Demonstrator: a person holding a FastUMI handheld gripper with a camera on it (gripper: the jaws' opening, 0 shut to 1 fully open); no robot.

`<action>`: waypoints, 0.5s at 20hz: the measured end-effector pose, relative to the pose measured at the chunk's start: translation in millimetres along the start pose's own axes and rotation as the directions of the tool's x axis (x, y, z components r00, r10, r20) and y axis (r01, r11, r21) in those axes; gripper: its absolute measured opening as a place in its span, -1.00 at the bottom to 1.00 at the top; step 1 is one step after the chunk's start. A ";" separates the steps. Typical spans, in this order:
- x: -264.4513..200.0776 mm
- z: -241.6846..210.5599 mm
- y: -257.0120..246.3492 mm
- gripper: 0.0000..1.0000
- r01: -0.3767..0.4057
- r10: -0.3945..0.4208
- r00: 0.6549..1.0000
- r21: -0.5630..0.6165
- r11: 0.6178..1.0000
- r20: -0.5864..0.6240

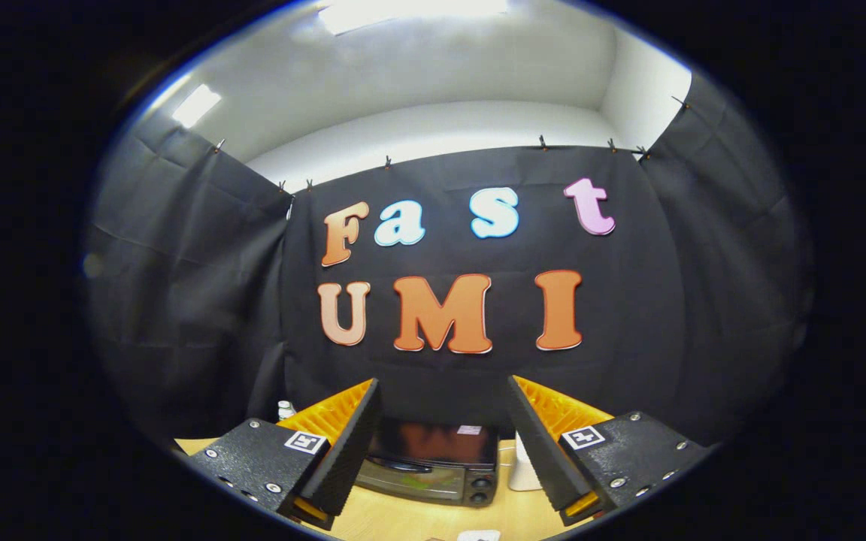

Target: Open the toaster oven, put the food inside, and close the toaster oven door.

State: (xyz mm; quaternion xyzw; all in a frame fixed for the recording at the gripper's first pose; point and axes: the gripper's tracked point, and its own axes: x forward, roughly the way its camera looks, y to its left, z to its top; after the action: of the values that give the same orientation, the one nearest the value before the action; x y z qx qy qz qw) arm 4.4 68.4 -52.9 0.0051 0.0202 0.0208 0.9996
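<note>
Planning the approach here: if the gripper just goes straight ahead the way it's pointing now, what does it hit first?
Probably the toaster oven. The gripper is open and holds nothing, and the oven sits on the table beyond the fingers, framed between them. Depth is hard to judge.

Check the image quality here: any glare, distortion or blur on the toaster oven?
Gripper view: strong fisheye bending, the booth walls curve; ceiling lights are blown out to white; the toaster oven, seen between the open tongs and beyond them on the wooden table, has a reddish reflection on its top; its glass door looks closed, detail soft and small.
</note>
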 end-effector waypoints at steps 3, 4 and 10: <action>-18.7 18.4 -14.8 0.96 0.027 -0.026 0.999 -0.011 1.000 0.022; -22.9 22.1 -18.4 0.96 0.030 -0.030 0.999 -0.006 1.000 0.020; -28.9 30.2 -30.3 0.96 0.027 -0.027 1.000 0.002 1.000 0.009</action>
State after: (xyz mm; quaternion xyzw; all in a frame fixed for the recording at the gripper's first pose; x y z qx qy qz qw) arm -21.9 36.7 -22.0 0.0059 0.0155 0.0072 0.9998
